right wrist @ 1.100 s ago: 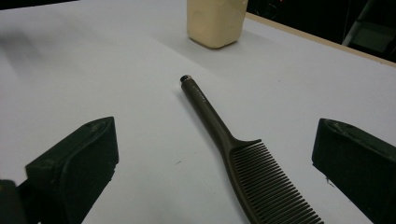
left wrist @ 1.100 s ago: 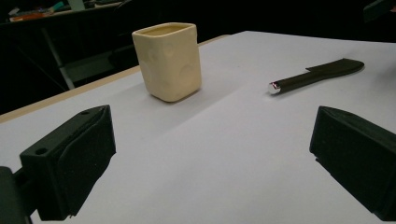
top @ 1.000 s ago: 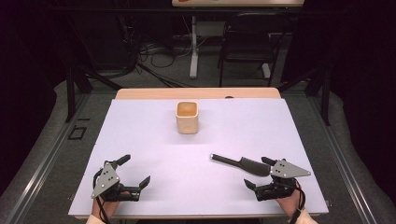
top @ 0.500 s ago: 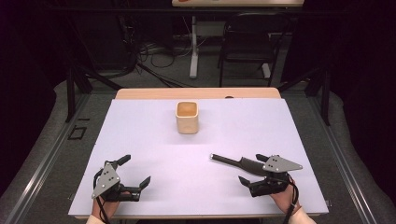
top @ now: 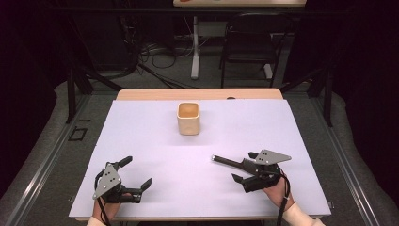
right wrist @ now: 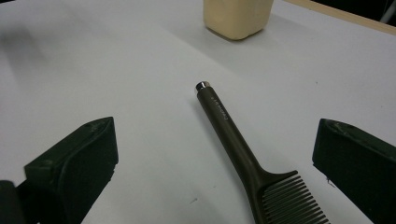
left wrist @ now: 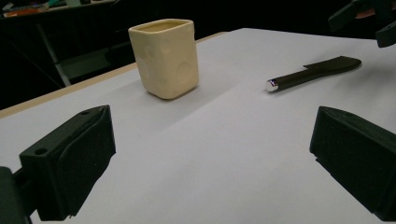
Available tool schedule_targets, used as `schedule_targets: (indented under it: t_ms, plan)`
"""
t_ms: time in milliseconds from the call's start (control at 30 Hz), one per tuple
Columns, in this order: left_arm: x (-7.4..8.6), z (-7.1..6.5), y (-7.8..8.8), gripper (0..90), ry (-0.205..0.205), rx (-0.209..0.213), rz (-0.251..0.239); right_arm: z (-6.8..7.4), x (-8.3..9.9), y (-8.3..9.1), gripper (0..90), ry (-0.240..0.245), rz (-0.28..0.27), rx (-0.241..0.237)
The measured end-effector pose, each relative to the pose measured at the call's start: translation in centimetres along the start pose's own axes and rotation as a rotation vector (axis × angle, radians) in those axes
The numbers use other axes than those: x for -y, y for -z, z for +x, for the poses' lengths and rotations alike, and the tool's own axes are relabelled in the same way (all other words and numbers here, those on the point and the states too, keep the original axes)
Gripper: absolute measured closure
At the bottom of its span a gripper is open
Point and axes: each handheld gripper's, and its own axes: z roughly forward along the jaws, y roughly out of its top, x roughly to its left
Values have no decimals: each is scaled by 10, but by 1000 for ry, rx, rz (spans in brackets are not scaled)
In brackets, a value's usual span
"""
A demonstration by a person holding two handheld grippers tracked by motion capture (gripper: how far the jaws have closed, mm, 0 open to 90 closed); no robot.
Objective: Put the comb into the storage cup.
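On the table's near right, your right gripper hangs jaws spread over the comb, ready to grasp. Lower, then close on the handle. Your left gripper rests open; the cup stands well apart.

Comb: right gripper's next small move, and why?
Probably lower the right gripper and shut on the comb. Its jaws stand open on either side of the handle, nothing is gripped, and the comb lies flat on the table.
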Motion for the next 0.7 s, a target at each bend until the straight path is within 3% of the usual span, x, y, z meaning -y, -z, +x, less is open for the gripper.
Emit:
schedule_targets:
  t_ms: [533,700]
  plan:
    - [0,-1,-1,1,1,-2,2,3,-17,-29,16,19,37,-67]
    - [0,0,2,1,2,-8,-2,7,-24,-38,77,44,54,-74]
